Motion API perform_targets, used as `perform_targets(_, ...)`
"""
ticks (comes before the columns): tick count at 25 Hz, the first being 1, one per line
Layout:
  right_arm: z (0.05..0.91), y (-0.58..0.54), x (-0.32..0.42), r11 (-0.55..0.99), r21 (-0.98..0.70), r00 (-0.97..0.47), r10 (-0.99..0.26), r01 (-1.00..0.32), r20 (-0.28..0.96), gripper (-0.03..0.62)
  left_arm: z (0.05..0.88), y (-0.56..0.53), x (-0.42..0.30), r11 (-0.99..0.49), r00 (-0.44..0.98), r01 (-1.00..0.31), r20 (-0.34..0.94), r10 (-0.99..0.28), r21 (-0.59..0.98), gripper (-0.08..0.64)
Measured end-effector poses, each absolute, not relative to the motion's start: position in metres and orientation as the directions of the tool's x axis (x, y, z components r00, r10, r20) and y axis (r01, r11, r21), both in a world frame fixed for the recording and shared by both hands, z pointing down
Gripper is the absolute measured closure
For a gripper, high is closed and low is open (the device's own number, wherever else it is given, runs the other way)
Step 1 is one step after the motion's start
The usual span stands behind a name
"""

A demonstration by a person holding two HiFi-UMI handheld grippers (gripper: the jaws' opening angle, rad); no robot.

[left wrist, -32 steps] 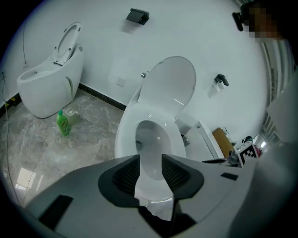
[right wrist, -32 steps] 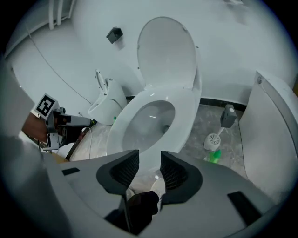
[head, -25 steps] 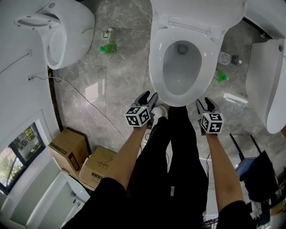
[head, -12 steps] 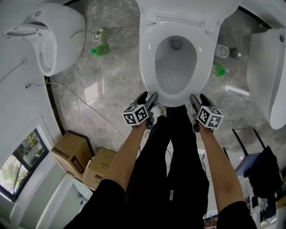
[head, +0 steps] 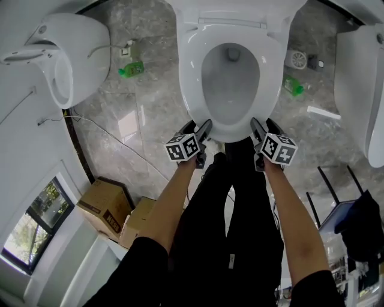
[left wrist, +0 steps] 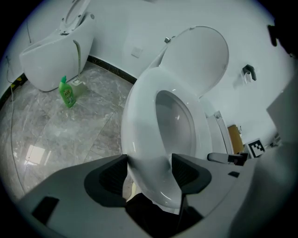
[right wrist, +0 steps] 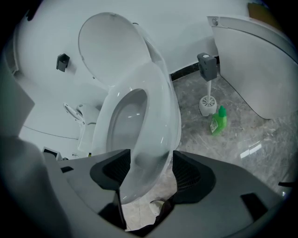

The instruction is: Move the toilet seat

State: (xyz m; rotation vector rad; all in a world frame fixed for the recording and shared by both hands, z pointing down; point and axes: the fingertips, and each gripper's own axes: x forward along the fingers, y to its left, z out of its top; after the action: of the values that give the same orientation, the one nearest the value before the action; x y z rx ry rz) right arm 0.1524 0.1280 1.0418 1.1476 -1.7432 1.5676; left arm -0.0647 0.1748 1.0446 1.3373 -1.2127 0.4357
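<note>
A white toilet stands ahead of me with its seat (head: 193,84) lying flat on the bowl and its lid (head: 234,9) raised against the tank. My left gripper (head: 198,127) is at the front left of the rim. Its jaws have just been opening, and the seat's front edge (left wrist: 139,121) runs between them in the left gripper view (left wrist: 149,169). My right gripper (head: 264,127) is at the front right. Its jaws have also just been opening, and they stand either side of the seat edge (right wrist: 156,107) in the right gripper view (right wrist: 151,169).
A second white toilet (head: 66,54) is at the left with a green bottle (head: 131,70) beside it. Another green bottle (head: 294,84) and a toilet brush (head: 298,59) stand to the right, near a white fixture (head: 360,78). Cardboard boxes (head: 102,204) lie at the lower left. My legs (head: 234,198) stand before the bowl.
Both grippers have come down onto the front of the bowl rim and their jaws have spread. The right gripper's marker cube has rolled. The toilet sits higher in the head view.
</note>
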Motion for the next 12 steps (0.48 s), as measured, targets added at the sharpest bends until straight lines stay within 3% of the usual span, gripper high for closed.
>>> perform_targets(12, 1.055, 0.119, 0.147, -0.076, -0.54, -0.519, -0.194, -0.838, 0.832, 0.324, 1.05, 0.172, -0.063, 0.3, 0.379, -0.831, 0.871, -0.313, 0.469, 0.264)
